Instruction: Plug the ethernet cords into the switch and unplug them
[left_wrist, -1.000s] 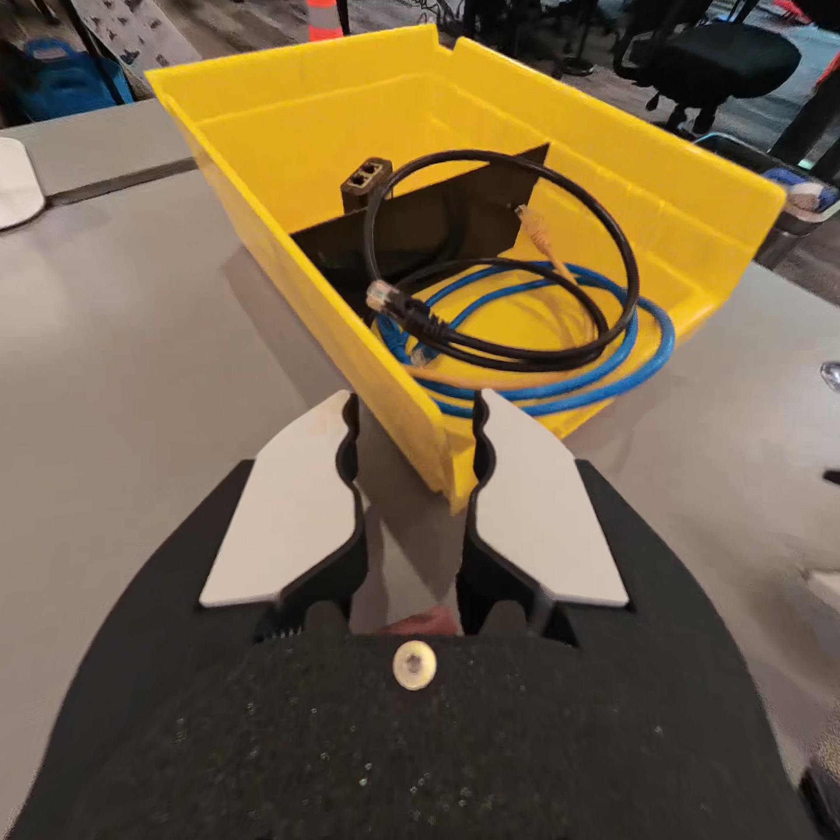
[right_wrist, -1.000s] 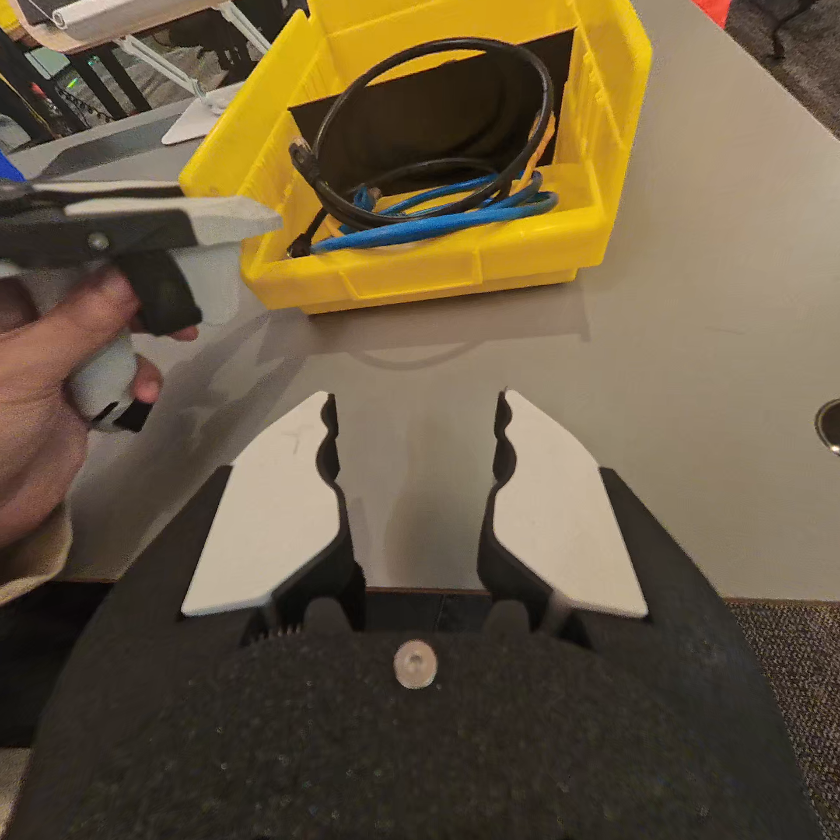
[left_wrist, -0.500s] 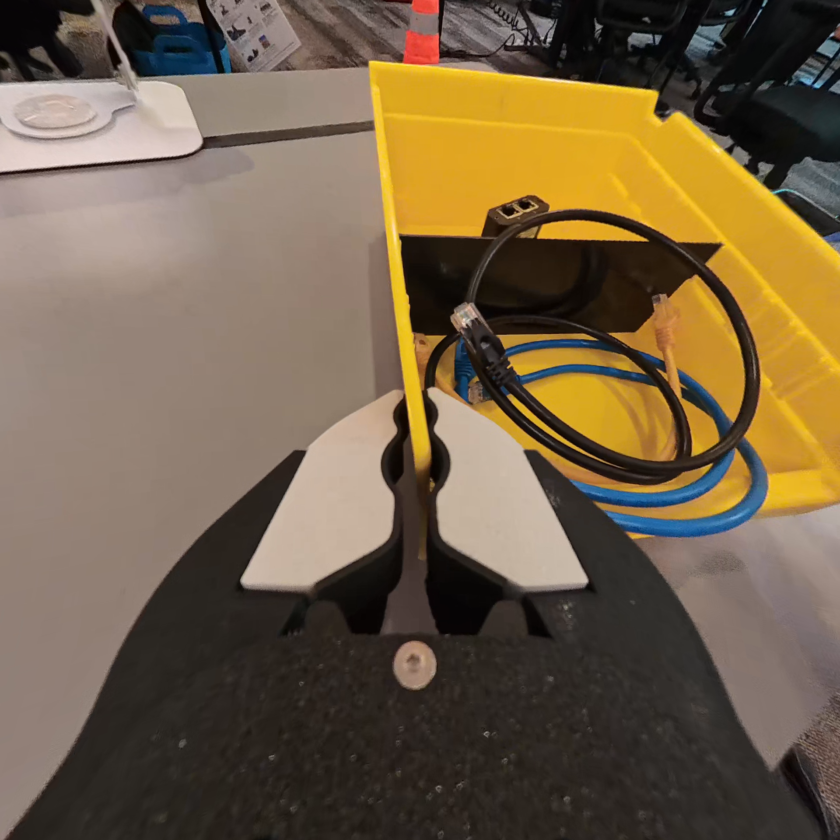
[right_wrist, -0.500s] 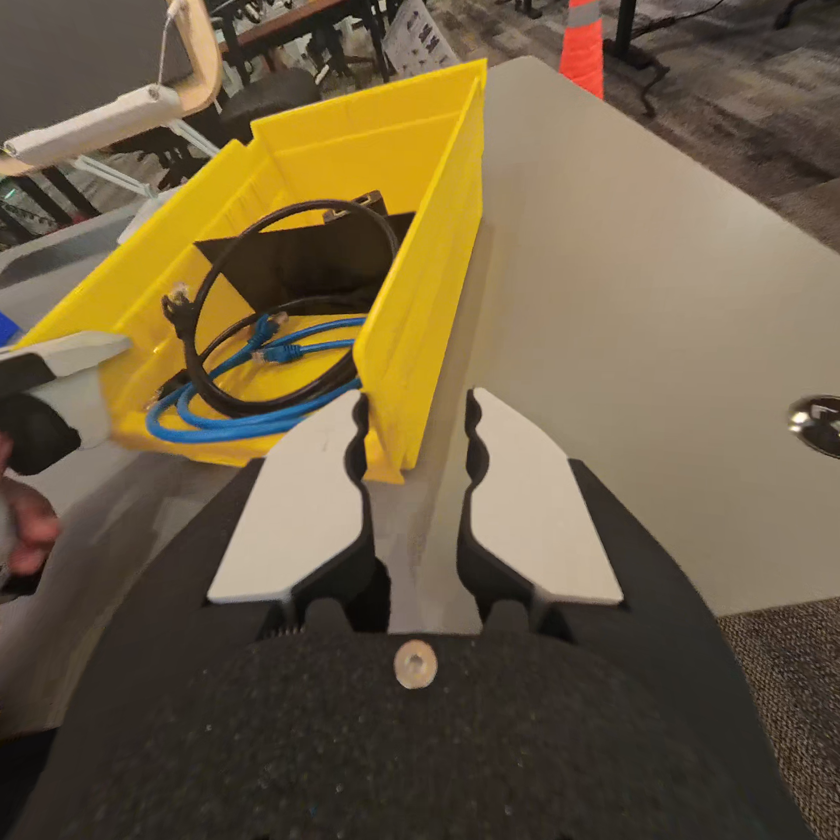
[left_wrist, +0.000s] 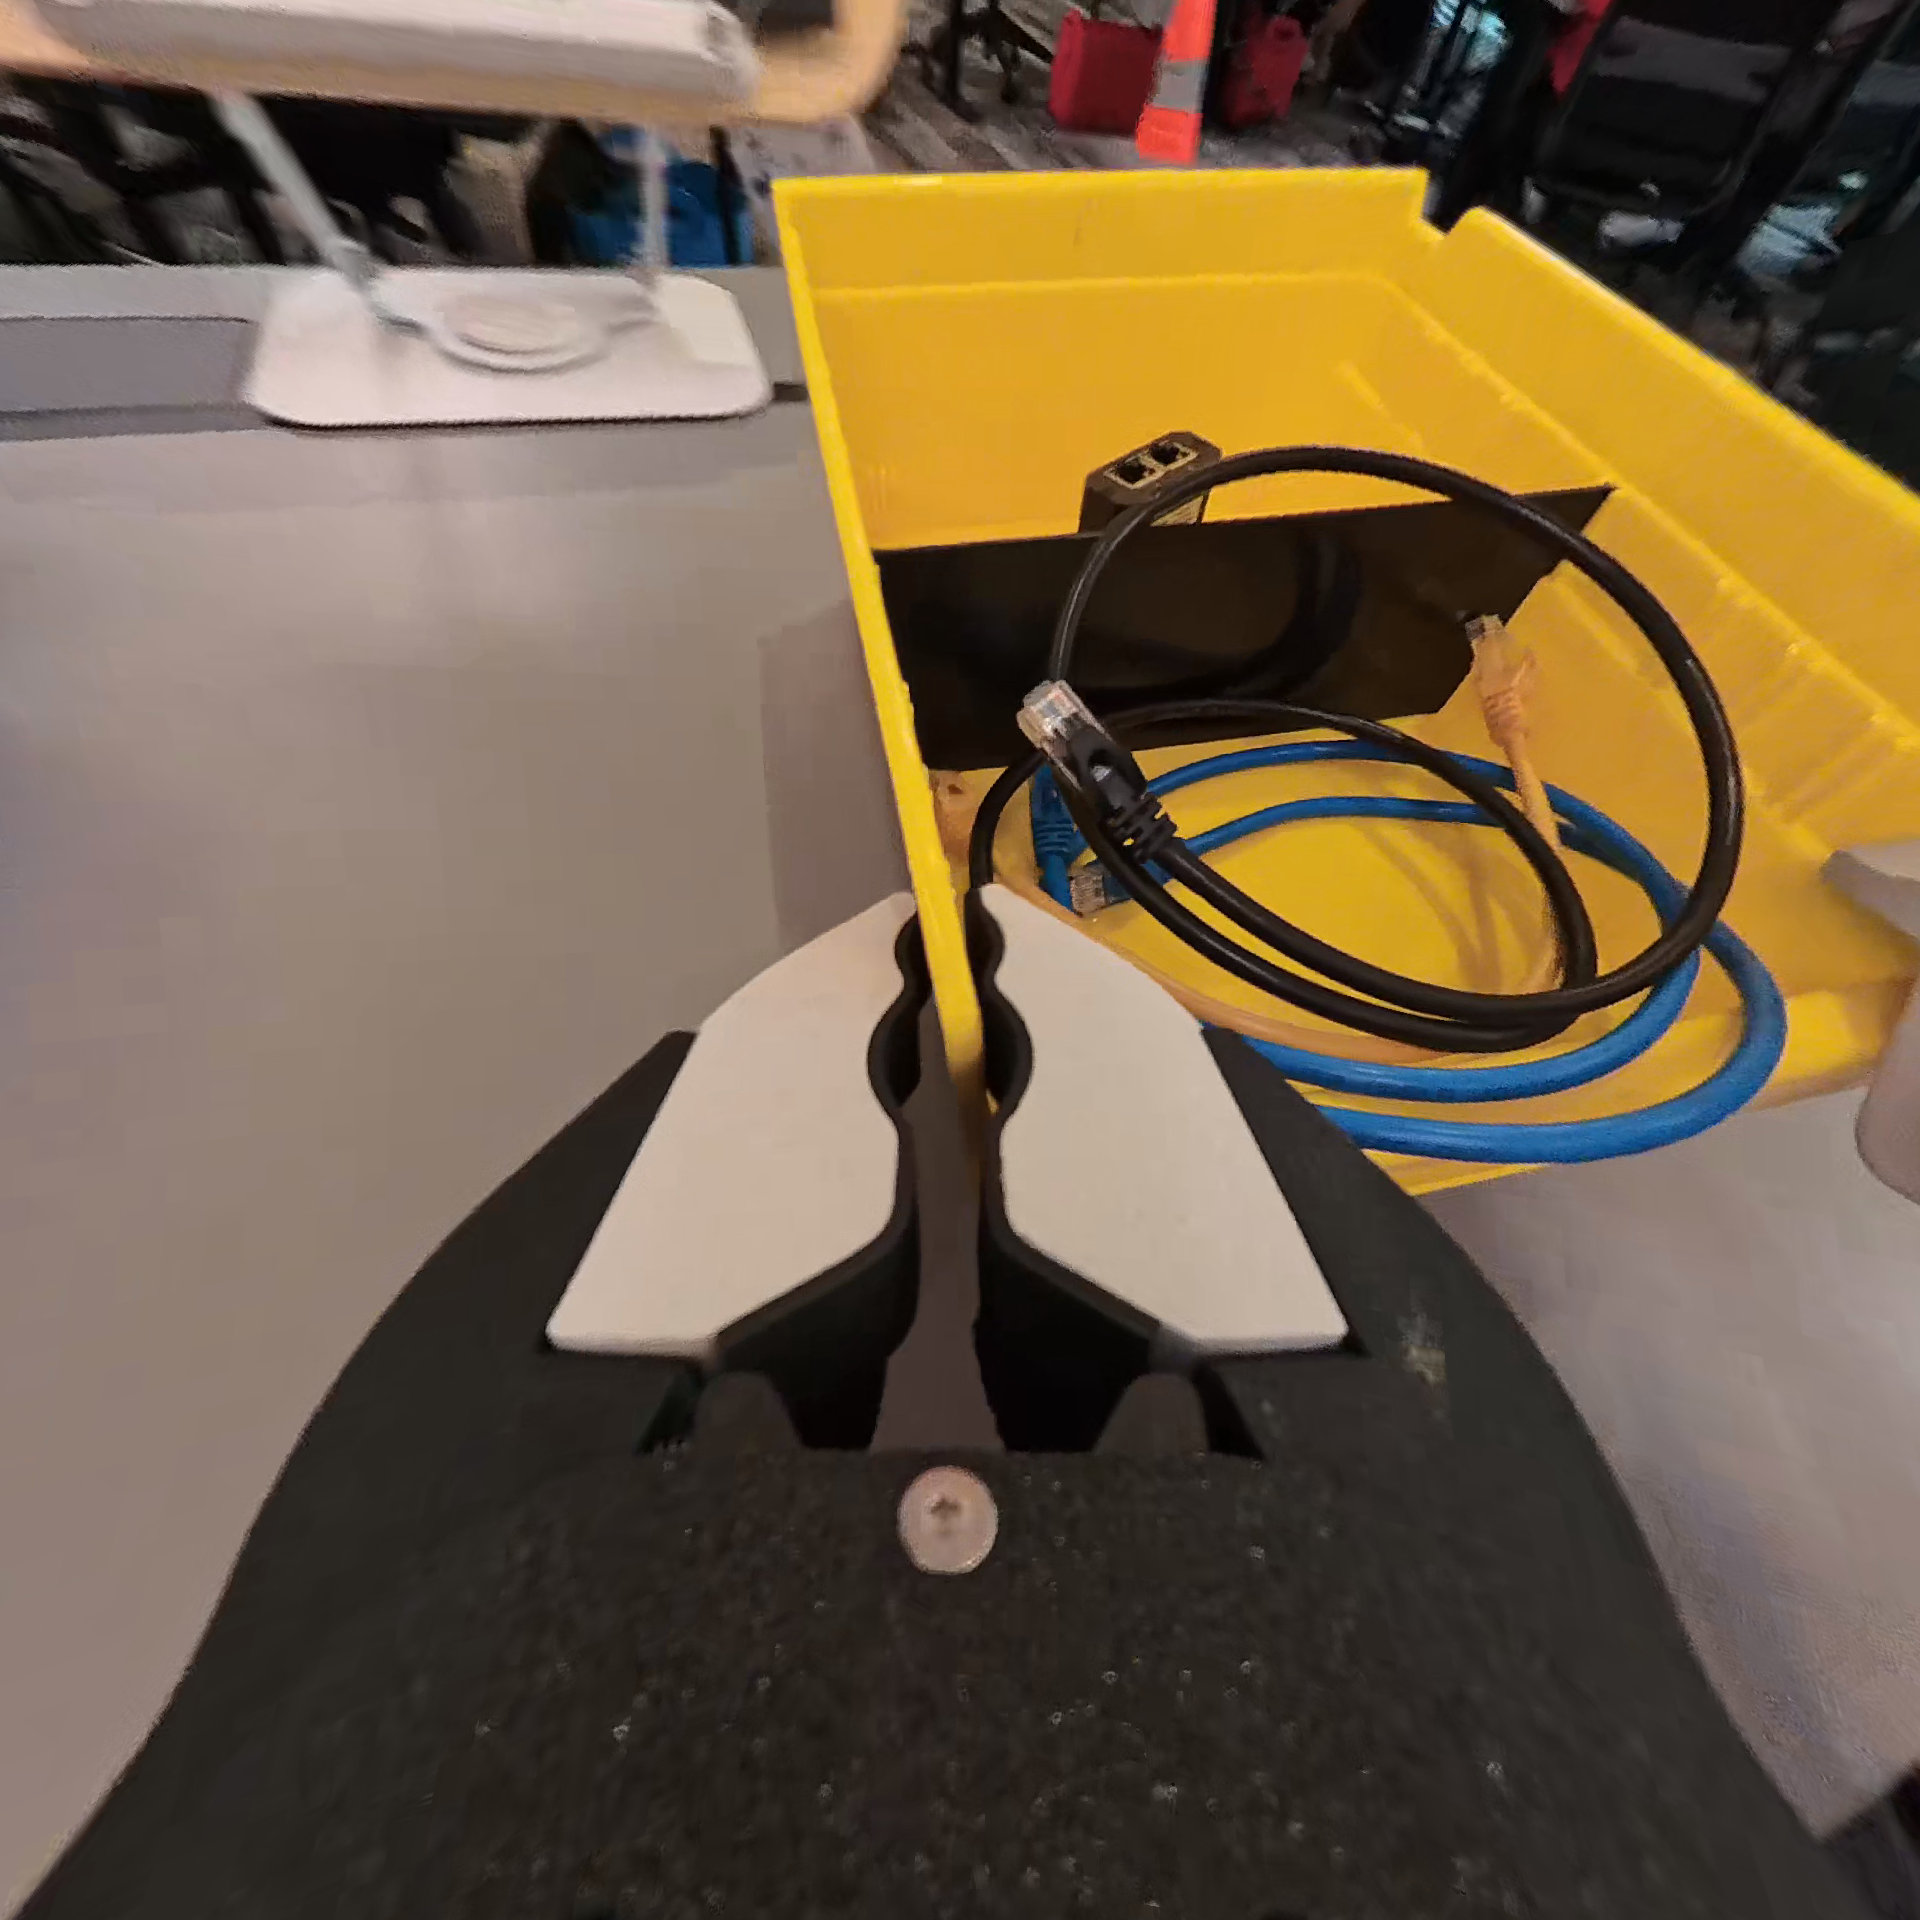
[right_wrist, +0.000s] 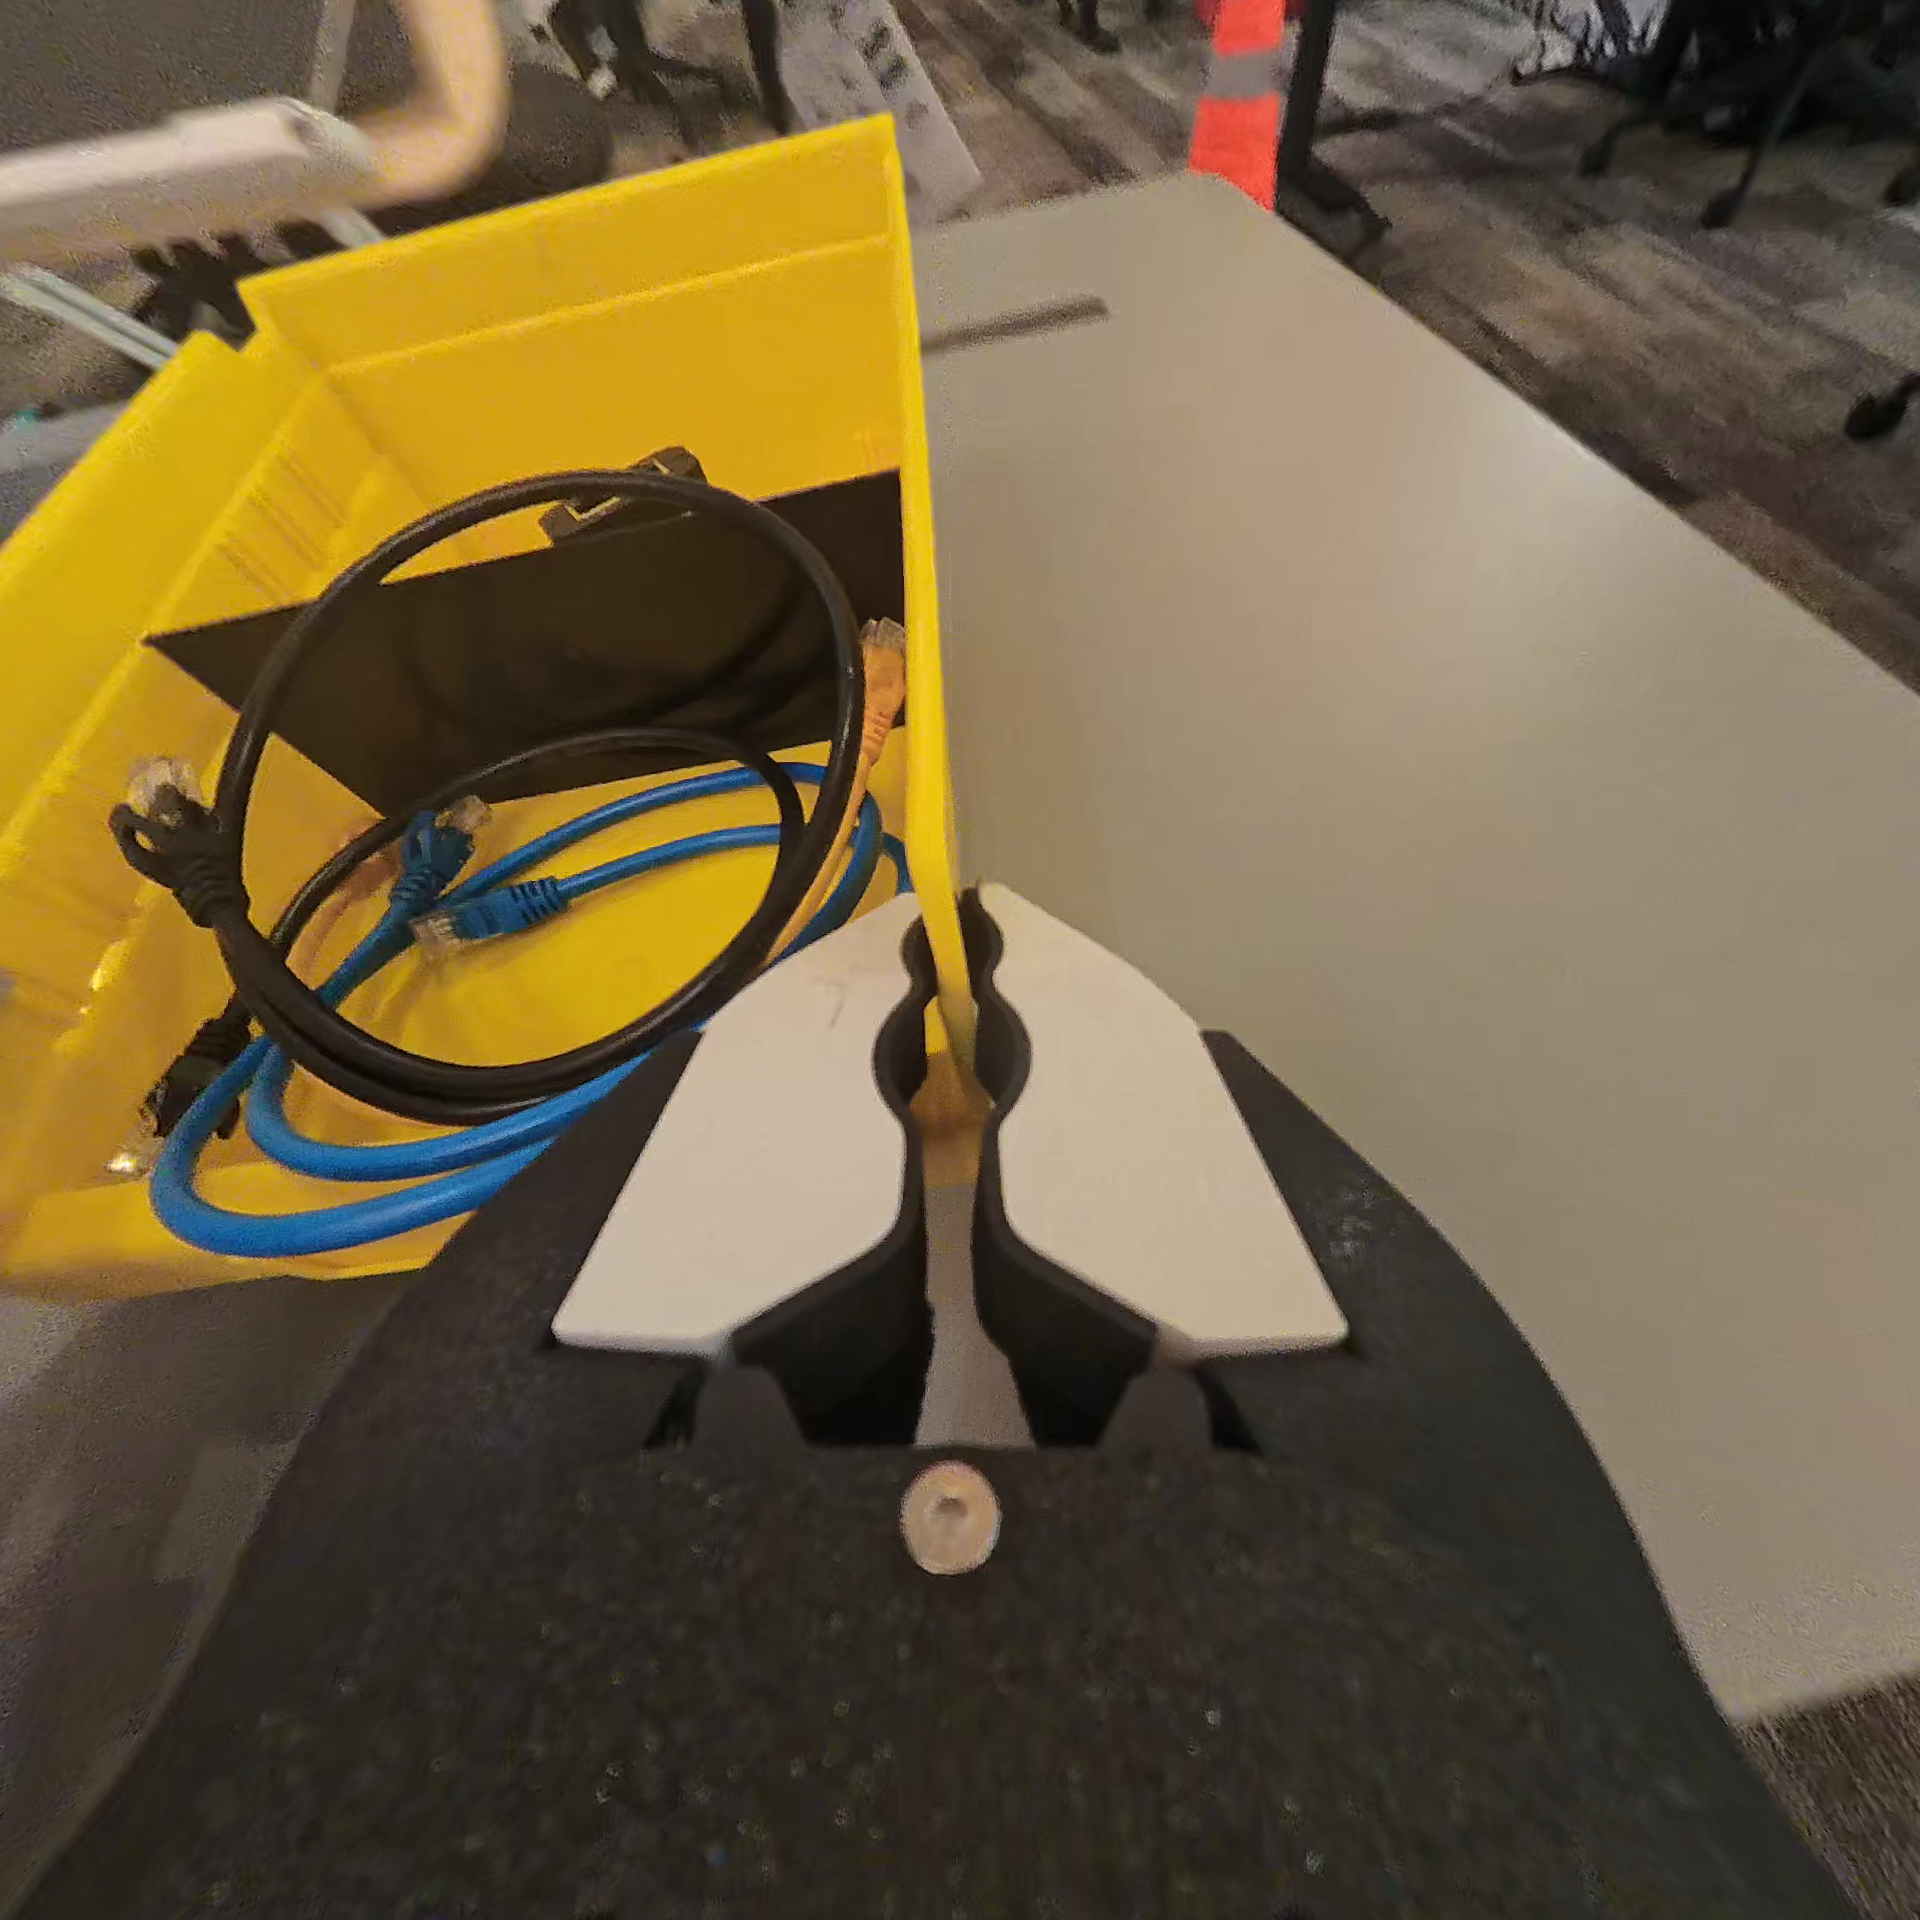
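Observation:
A yellow bin on the grey table holds a small black switch with two ports, standing behind a black divider. In front of the divider lie coiled black, blue and orange ethernet cords, all unplugged. My left gripper is shut on the bin's left wall near its front corner. My right gripper is shut on the bin's right wall near its front corner. The right wrist view shows the switch half hidden by the divider, and the black cord and blue cord.
A white lamp base stands on the table left of the bin. The table ends close on the right, over carpet. An orange cone and office chairs stand on the floor behind. About 20 cm separates my left fingertips from my right.
Both grippers moved up to the bin's front corners and closed on its side walls, the left first, then the right. The cords and switch stayed put.

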